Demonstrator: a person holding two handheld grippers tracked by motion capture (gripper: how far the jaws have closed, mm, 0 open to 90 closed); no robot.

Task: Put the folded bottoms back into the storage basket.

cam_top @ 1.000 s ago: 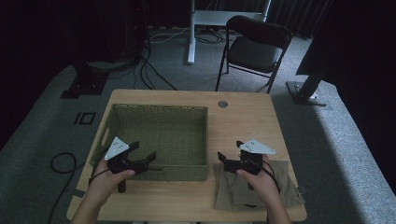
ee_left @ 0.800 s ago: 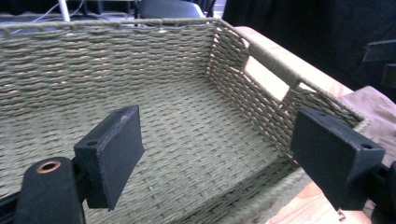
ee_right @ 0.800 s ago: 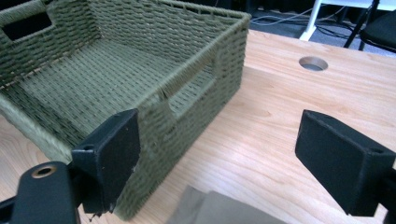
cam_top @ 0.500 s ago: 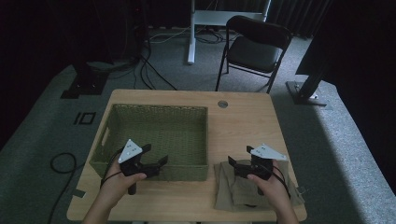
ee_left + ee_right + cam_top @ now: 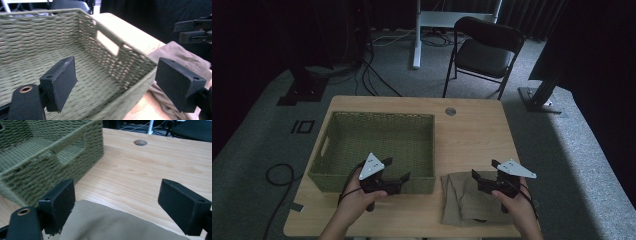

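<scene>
Two grippers, jaws wide and empty: left gripper [image 5: 395, 176] over the green wicker basket [image 5: 377, 140], right gripper [image 5: 482, 178] above what looks like folded khaki cloth [image 5: 462, 200].

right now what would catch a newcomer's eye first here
The big green woven basket on the left half of the wooden table, empty inside. Then the folded tan cloth at the near edge, just right of the basket. An open claw hovers by each: the left claw at the basket's near wall, the right claw over the cloth.
</scene>
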